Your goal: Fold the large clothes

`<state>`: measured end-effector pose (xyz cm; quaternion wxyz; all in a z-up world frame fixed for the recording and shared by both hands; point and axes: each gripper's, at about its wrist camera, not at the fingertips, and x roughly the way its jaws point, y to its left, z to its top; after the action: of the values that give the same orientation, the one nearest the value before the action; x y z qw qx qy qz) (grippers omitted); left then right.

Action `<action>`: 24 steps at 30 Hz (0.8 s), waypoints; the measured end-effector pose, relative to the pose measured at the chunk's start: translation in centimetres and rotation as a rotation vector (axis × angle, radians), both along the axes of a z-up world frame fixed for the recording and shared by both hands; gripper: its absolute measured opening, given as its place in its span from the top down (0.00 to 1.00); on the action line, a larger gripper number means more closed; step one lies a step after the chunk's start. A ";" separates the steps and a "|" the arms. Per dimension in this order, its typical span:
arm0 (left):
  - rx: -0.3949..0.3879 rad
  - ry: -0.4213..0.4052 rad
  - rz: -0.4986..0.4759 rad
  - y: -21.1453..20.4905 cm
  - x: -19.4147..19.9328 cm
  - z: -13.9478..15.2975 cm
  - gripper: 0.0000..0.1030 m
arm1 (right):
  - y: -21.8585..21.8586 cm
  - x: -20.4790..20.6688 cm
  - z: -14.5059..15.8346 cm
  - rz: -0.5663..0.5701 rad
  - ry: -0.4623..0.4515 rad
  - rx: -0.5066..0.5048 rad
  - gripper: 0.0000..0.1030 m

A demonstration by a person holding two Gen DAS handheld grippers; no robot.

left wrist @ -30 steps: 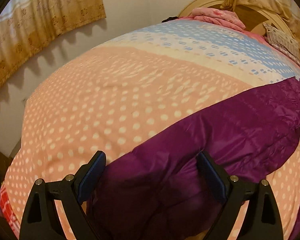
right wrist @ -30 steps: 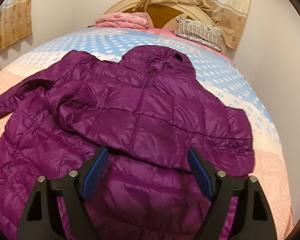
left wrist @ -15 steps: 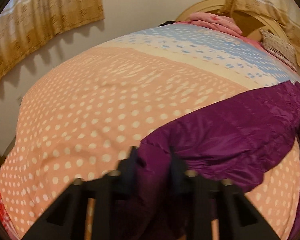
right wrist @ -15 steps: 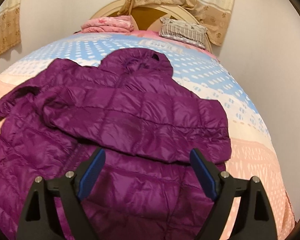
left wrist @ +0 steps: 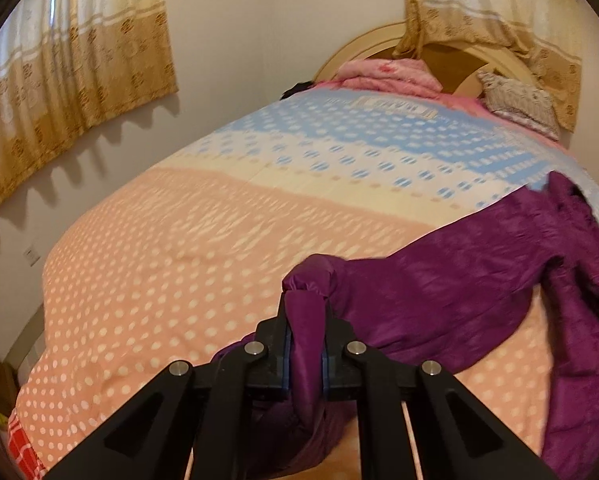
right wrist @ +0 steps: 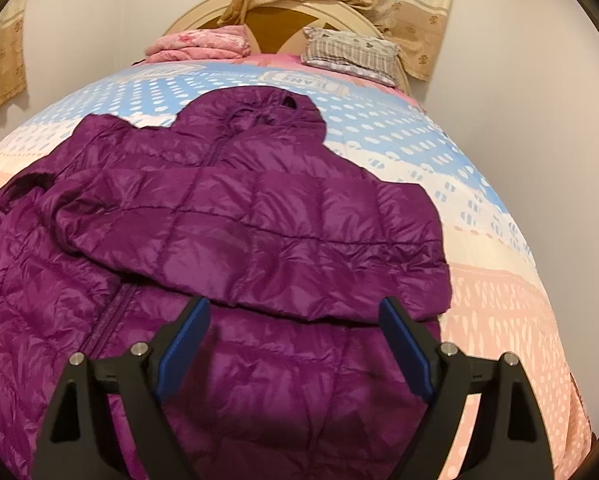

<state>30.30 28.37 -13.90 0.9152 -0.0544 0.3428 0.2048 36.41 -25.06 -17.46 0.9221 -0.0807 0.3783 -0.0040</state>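
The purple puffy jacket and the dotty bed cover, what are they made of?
The purple quilted jacket looks like thin, glossy synthetic shell, maybe nylon, over soft filling: it shines, crinkles and puffs between stitched squares. The peach-and-blue dotted bed cover looks like matte, soft printed fabric; its fibre can't be told.

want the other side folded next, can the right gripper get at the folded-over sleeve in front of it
Probably yes: the right gripper hangs open over the purple jacket, and the folded-over sleeve lies on top just ahead with nothing covering it.
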 end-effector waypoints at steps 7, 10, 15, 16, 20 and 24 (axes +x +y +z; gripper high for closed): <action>0.016 -0.089 -0.167 -7.9 3.3 4.4 0.92 | -3.7 0.2 0.8 -0.080 -0.023 0.022 0.14; 0.019 -0.112 -0.257 -12.3 5.2 5.9 0.92 | -5.8 0.2 0.8 -0.131 -0.026 0.040 0.14; 0.022 -0.119 -0.404 -20.9 8.4 6.6 0.92 | -8.3 -0.2 0.1 -0.174 -0.019 0.063 0.14; 0.017 -0.118 -0.433 -22.7 9.0 6.6 0.92 | -8.7 -0.3 -0.1 -0.177 -0.013 0.063 0.14; -0.005 -0.108 -0.539 -29.4 10.8 6.1 0.92 | -9.9 -0.7 -0.9 -0.186 -0.001 0.074 0.14; 0.008 -0.101 -0.626 -35.6 12.3 5.1 0.91 | -11.3 -0.9 -1.7 -0.211 0.000 0.079 0.14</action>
<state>42.56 -7.27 -8.81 0.9499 0.0471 0.2962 -0.0882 35.47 -36.31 -19.15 0.9191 -0.0040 0.3845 -0.0859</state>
